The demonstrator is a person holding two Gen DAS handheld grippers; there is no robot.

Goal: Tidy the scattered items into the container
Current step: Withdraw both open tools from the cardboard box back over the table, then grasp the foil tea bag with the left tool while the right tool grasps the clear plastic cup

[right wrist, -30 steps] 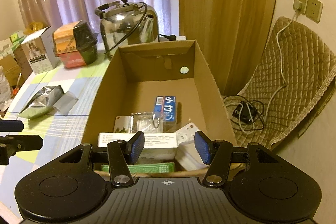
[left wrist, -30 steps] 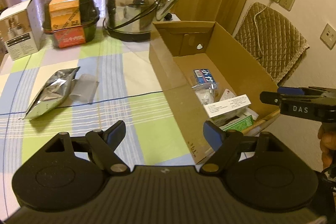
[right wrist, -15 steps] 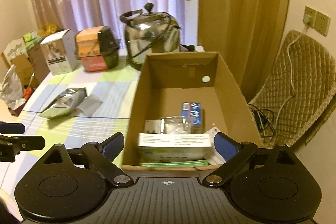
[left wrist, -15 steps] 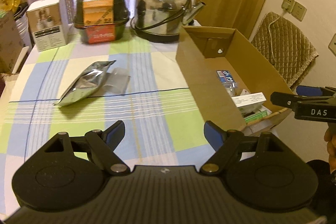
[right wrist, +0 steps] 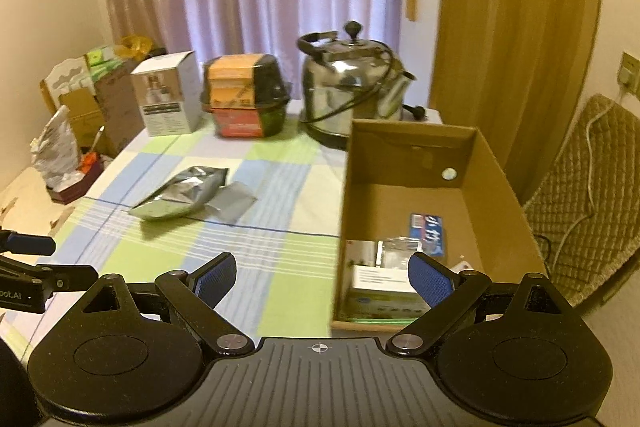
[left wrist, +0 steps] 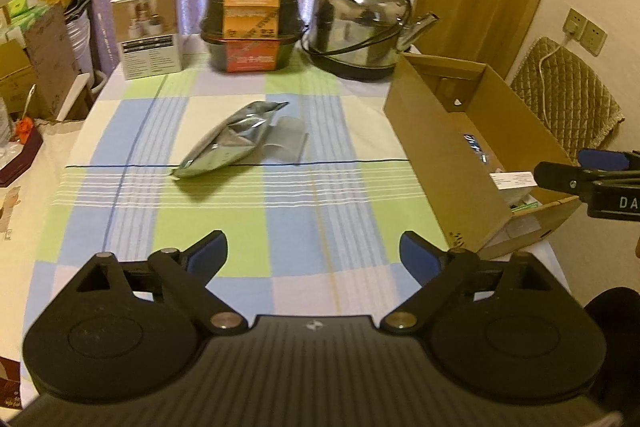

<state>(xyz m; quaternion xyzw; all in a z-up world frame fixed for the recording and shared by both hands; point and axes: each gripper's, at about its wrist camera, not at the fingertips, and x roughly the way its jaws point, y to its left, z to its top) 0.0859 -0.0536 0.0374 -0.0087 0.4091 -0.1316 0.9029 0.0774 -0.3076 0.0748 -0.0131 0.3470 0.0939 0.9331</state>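
A silver foil pouch [left wrist: 230, 139] [right wrist: 180, 195] lies mid-table on the checked cloth, with a flat clear bag [left wrist: 287, 141] [right wrist: 233, 203] against its right side. The cardboard box [left wrist: 434, 147] [right wrist: 496, 167] stands at the table's right edge and holds a white carton [right wrist: 382, 279], a blue packet [right wrist: 429, 233] and other small items. My left gripper [left wrist: 314, 253] is open and empty above the near cloth, short of the pouch. My right gripper [right wrist: 322, 277] is open and empty over the box's near left corner. Each gripper shows at the edge of the other's view.
Along the far edge stand a white carton [left wrist: 149, 29], a black pot with orange labels [left wrist: 251, 27] and a steel kettle [left wrist: 360, 27]. A padded chair [left wrist: 568, 87] sits right of the box. Boxes and bags [right wrist: 80, 115] crowd the floor at left.
Both grippers have pulled back and up from the box, so more of the table shows. The right gripper's fingers have spread wider. The pouch and the box contents have not moved.
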